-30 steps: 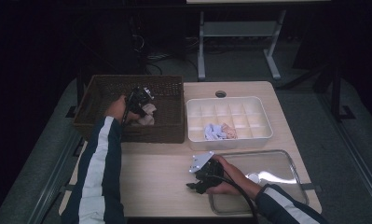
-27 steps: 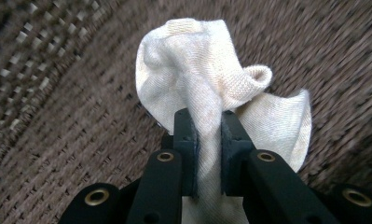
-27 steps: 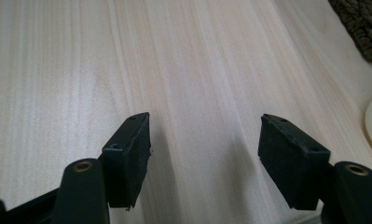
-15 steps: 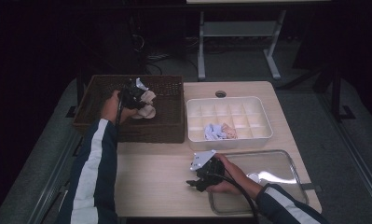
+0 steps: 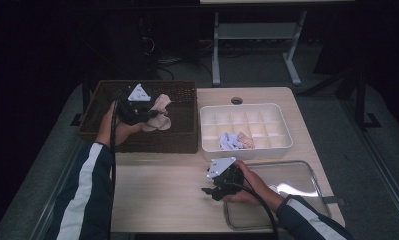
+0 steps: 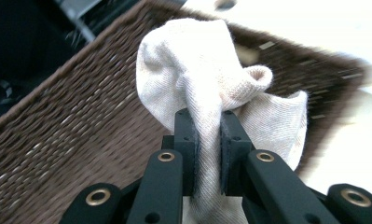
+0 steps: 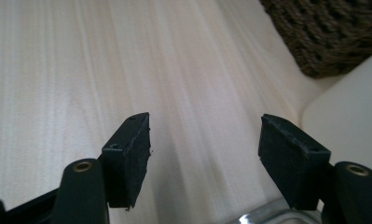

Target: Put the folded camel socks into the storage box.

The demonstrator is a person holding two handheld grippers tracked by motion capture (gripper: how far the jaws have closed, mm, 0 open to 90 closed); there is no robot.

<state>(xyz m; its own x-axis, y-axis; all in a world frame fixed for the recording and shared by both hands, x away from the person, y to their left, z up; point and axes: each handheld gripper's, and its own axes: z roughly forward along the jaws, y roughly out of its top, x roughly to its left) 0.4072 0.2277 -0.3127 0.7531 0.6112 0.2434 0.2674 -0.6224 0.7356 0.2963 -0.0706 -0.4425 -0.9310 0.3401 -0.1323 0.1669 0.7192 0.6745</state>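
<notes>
Left claw (image 6: 207,140) pinching cream cloth (image 6: 207,74), its lower end cut off

Three cloths (image 5: 157,114) (one beige, held), one basket (image 5: 184,142)

No readable text, label or number appears anywhere

Cream, faintly pinkish sock (image 6: 207,79), fine ribbed knit. Dark brown woven basket (image 5: 102,105), coarse wicker pattern. Pale wood-grain surface (image 5: 162,195), light beige with lengthwise streaks. White divided tray (image 5: 282,135), with a pale blue sock (image 5: 229,141) and a pinkish sock (image 5: 245,140) inside. Silvery metal tray (image 5: 317,180), glossy. Black left hand-held gripper (image 5: 149,113); black right hand-held gripper (image 5: 206,192). Dark navy sleeves (image 5: 84,200) with white stripe.
</notes>
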